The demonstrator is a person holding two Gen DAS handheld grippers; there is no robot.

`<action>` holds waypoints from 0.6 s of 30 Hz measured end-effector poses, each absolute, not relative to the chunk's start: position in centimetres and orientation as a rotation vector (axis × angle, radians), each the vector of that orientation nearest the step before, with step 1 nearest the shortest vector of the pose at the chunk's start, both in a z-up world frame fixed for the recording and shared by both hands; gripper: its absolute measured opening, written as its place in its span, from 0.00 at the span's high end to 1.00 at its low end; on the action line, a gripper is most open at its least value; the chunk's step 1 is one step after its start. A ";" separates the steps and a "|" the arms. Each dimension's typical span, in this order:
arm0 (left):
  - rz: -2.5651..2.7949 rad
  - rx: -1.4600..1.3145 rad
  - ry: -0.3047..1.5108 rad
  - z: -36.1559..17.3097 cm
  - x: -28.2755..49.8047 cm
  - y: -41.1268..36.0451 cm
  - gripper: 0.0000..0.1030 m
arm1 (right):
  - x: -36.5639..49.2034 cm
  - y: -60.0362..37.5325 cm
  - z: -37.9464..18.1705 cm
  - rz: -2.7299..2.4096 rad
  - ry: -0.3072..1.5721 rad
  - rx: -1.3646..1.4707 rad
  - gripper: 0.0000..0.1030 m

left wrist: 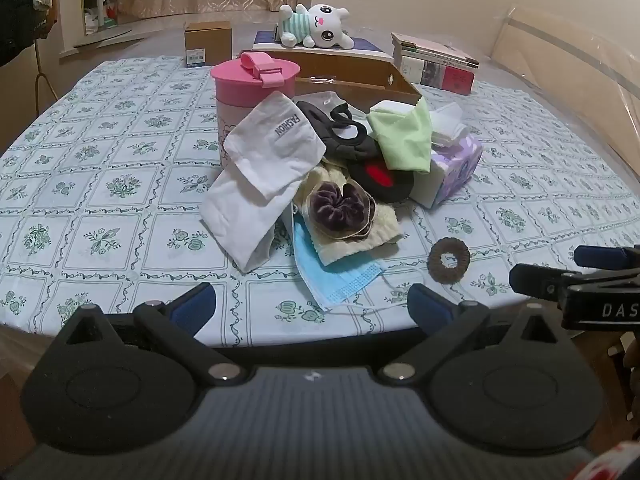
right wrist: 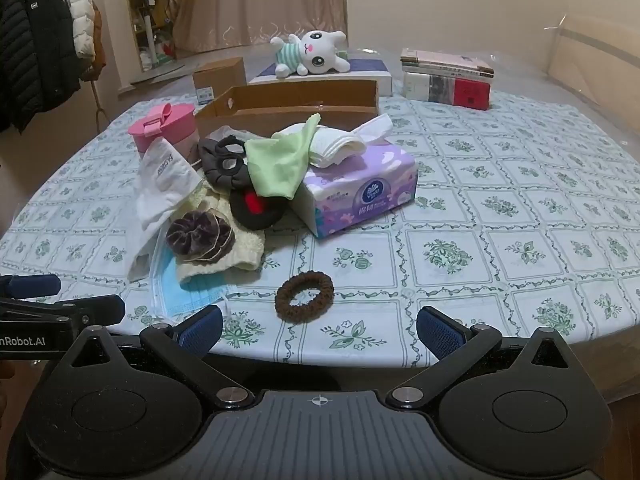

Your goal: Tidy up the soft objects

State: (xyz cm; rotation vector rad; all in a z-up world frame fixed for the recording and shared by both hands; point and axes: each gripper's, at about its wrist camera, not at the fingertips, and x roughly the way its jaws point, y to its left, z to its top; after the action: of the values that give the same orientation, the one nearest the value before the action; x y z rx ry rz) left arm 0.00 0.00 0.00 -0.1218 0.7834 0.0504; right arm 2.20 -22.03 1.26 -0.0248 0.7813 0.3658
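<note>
The brown hair ring (right wrist: 304,297) is seen lying flat just ahead of the wide-open, empty right hand-held gripper (right wrist: 320,330), nearer than the equally spread left hand-held gripper (left wrist: 312,308).

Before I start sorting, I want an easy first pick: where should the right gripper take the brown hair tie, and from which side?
Probably the near arc of the brown hair tie. It lies flat and alone on the tablecloth, apart from the pile, right in front of the open right gripper. Come from above, one finger inside the ring and one outside, pinching the band.
</note>
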 end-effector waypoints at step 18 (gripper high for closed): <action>0.048 -0.118 0.784 -0.1 0.1 0.0 0.02 | 2.2 -22.0 1.1 0.364 0.782 -0.023 0.00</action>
State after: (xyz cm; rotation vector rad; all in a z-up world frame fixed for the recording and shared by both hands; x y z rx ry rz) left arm 0.09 0.05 -0.12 -0.1179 0.7842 0.0476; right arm 2.22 -22.00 1.14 -0.0234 0.7821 0.3640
